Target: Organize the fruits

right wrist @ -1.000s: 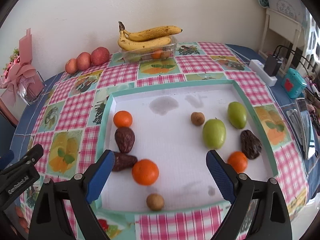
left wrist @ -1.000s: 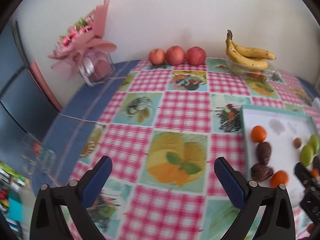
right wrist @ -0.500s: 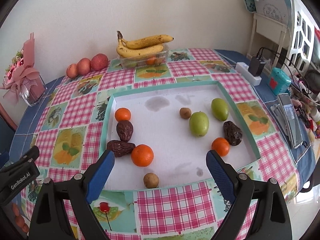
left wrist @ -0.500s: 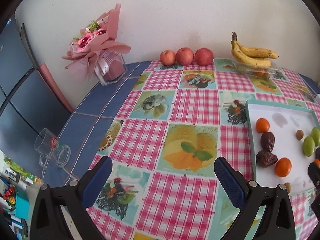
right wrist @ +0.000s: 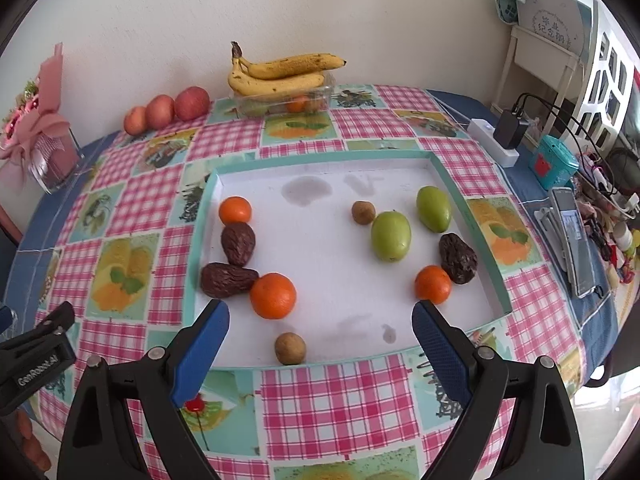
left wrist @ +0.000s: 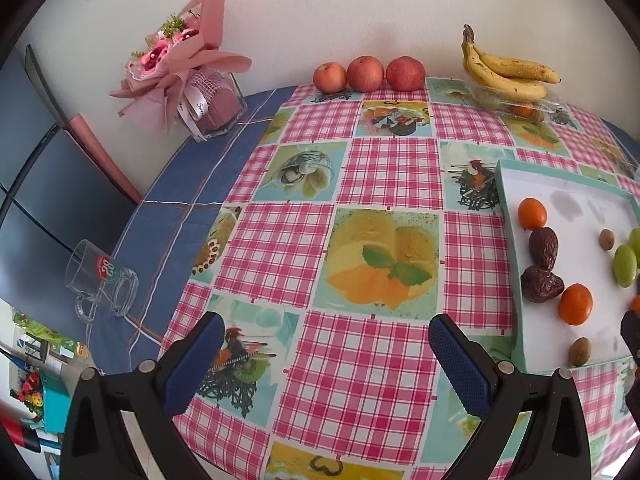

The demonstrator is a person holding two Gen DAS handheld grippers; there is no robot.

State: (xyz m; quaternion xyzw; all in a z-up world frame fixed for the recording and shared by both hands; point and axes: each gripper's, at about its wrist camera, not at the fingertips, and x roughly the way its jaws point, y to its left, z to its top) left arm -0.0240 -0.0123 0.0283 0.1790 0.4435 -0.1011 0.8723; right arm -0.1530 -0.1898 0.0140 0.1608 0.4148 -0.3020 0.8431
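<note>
- On the checked tablecloth (right wrist: 320, 400), a shallow white tray (right wrist: 320, 166) with a teal rim holds ten loose fruits, mixed by kind.
- Left side of tray: a small orange (right wrist: 235, 210) at the far end, two wrinkled dark-brown fruits (right wrist: 238, 243) (right wrist: 228, 279) touching each other, and a larger orange (right wrist: 273, 295) against the nearer one.
- Right side: two green fruits (right wrist: 391, 236) (right wrist: 433, 208), a third dark fruit (right wrist: 458, 258) touching a third orange (right wrist: 433, 284).
- Two small brown round fruits lie apart, one far (right wrist: 363, 212), one by the near rim (right wrist: 290, 348).
- Right gripper (right wrist: 320, 328): jaws spread wide, nothing held, hovering over the near rim.
- Left gripper (left wrist: 322, 344): likewise spread and unladen, over bare cloth left of the tray.
- Handling (judgement): oranges are light, firm and prone to roll, so grip across the widest part; the wrinkled fruits look soft and need gentle closure; the green ones look smooth and slippery.
- At the far edge: three apples (right wrist: 167, 110) and bananas (right wrist: 280, 74) on a clear container.
</note>
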